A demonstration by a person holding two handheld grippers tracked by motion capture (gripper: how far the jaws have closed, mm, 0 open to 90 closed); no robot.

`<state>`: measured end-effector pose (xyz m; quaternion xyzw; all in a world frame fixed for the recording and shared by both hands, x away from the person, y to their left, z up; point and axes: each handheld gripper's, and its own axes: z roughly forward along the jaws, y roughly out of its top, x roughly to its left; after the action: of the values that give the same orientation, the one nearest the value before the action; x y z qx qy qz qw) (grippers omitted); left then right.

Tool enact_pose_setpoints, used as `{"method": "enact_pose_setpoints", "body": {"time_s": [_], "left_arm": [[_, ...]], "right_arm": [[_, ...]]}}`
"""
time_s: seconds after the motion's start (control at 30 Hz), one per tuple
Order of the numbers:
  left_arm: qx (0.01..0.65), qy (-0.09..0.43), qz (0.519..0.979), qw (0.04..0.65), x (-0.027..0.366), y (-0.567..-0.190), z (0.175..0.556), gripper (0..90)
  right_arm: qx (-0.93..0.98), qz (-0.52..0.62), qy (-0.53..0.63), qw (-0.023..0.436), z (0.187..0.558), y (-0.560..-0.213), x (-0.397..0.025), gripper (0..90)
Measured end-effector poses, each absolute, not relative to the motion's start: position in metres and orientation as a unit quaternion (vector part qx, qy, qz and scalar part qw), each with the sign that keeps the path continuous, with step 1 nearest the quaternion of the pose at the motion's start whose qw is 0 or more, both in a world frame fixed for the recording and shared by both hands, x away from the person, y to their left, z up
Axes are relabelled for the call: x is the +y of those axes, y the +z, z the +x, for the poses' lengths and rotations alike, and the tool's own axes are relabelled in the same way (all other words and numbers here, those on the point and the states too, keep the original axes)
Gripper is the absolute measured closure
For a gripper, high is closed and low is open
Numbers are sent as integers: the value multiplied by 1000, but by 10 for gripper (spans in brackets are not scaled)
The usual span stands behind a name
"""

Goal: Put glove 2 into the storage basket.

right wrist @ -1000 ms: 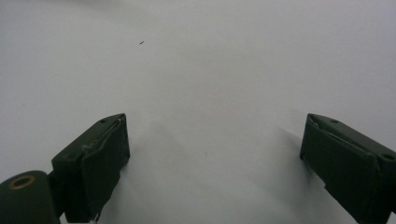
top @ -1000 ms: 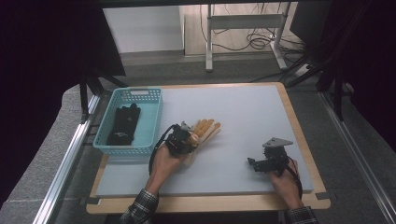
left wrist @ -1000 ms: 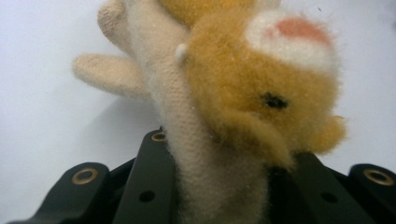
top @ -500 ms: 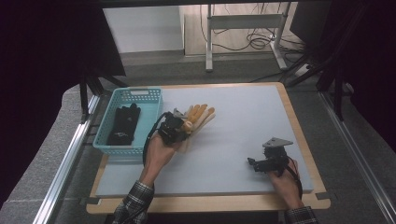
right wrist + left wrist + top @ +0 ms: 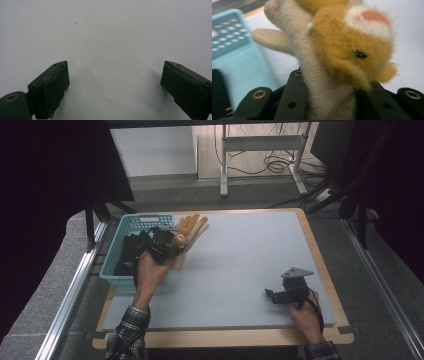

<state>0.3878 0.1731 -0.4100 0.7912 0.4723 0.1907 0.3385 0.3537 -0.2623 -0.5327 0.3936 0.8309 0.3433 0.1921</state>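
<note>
A tan and orange plush toy [image 5: 189, 229] hangs lifted above the table's left side, beside the blue basket [image 5: 116, 270]. My left gripper [image 5: 167, 247] is shut on it. In the left gripper view the plush toy [image 5: 332, 57] is pinched between the two black jaws, and its orange face with a dark eye is turned to the right. My right gripper [image 5: 280, 296] rests low over the front right of the grey table top [image 5: 250, 255]. In the right gripper view that gripper [image 5: 115, 90] is open, with bare grey surface between its jaws.
The blue basket holds dark objects [image 5: 127, 255] and sits at the table's left edge. A wooden rim [image 5: 320, 265] frames the grey top. Metal rails [image 5: 70, 290] run along both sides. A white stand and cables [image 5: 260, 150] lie on the floor beyond.
My left gripper has carried the plush toy up and to the left, from mid table toward the basket's near right corner. My right gripper has stayed where it was.
</note>
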Motion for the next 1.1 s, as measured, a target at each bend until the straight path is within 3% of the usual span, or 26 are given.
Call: {"method": "enact_pose_setpoints", "body": {"time_s": [0.53, 0.77, 1.1], "left_arm": [[554, 226, 754, 271, 241, -410, 400, 734], [590, 197, 747, 235, 260, -435, 417, 727], [610, 163, 748, 206, 257, -466, 441, 724]], "right_arm": [[831, 394, 343, 192, 354, -533, -262, 78], [831, 394, 343, 192, 354, -533, -262, 78], [831, 394, 344, 192, 354, -533, -262, 78]]}}
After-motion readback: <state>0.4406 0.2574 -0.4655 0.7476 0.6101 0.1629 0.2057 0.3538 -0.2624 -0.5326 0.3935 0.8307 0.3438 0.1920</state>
